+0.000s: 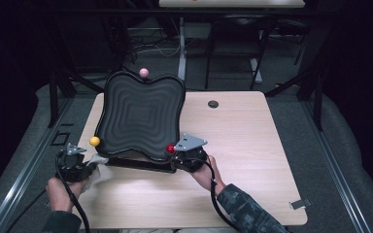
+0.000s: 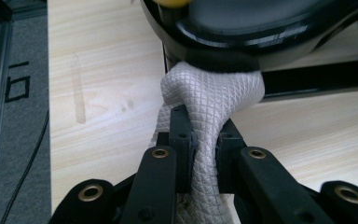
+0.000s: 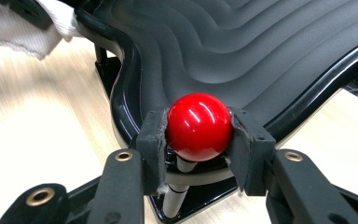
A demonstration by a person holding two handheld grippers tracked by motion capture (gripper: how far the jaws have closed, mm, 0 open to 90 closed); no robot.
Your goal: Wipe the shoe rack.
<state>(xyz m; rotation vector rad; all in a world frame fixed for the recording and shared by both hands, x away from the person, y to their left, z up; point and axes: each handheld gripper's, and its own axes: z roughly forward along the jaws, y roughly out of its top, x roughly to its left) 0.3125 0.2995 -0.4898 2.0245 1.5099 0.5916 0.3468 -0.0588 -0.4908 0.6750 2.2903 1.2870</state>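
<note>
While we steady the black rippled tray (image 1: 141,116) by its red ball knob (image 3: 199,127), our right hand-held gripper (image 3: 199,135) is clamped on that knob, probably so the tray cannot tip. Our left hand-held gripper (image 2: 200,144) pinches a white quilted cloth (image 2: 209,93) against the tray's near rim beside the yellow knob (image 1: 94,141), seemingly to wipe it. What lies beneath the tray on the table (image 1: 252,145) stays hidden.

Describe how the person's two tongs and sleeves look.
Both tongs, left tongs and right tongs, are black, with brass-coloured rivets and trailing black cables. The right carries a grey three-cornered plate. The right sleeve is dark camouflage.
</note>
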